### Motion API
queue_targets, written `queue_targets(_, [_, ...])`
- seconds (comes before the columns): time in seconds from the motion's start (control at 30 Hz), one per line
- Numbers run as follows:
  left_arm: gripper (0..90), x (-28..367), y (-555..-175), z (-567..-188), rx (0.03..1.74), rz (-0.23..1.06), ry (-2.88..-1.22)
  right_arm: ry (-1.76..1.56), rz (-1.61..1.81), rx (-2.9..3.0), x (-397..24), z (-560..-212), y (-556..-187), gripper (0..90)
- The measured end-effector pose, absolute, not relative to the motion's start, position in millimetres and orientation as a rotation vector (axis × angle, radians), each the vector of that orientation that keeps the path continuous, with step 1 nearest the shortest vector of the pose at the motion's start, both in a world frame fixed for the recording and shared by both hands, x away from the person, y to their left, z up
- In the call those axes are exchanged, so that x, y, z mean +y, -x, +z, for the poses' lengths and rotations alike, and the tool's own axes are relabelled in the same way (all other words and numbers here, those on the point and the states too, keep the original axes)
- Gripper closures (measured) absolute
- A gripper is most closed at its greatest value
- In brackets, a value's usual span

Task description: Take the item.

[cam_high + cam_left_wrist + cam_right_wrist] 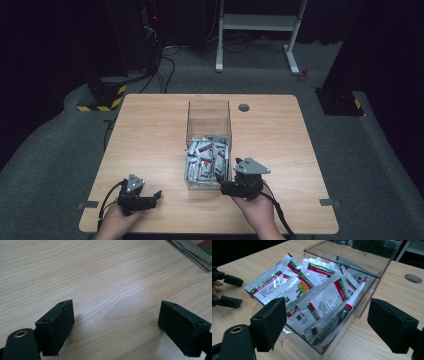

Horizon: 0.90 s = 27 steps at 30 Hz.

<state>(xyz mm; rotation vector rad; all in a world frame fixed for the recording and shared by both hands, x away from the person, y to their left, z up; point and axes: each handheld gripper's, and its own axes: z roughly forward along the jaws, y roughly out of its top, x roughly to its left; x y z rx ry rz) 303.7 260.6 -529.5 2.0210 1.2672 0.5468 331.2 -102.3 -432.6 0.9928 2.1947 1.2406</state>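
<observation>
Right gripper view: packets (322, 302) in clear box (372, 287) betw. wide-apart right claw (337, 325).

I see a pale, light-brown wood-grain bench (150, 130) under a clear, colourless plastic box (372, 275). The sachets (322, 302) in it are white with red and green bands, black print, and a yellow flower on one. My left tool (116, 327) and right tool (327, 322) are matte black. The floor (370, 165) is dark grey carpet.
</observation>
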Motion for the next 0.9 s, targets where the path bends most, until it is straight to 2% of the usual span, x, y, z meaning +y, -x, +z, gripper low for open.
queue_targets(0.43, [13.8,260.4,-304.2,-529.5,1.261,0.548,-2.024,-0.972,1.232,2.217,-79.4,-433.5,-334.7,29.3])
queue_targets(0.53, [13.8,260.5,-303.6,-529.6,1.26,0.547,-2.024,-0.974,1.238,2.229,-76.8,-435.6,-336.2,35.9])
queue_targets(0.57, [13.8,260.5,-303.5,-529.5,1.259,0.546,-2.024,-0.962,1.226,2.228,-75.2,-436.7,-335.7,40.8])
queue_targets(0.9, [13.8,260.6,-303.8,-529.5,1.256,0.548,-2.027,-0.977,1.185,2.207,-72.9,-441.9,-334.8,54.5])
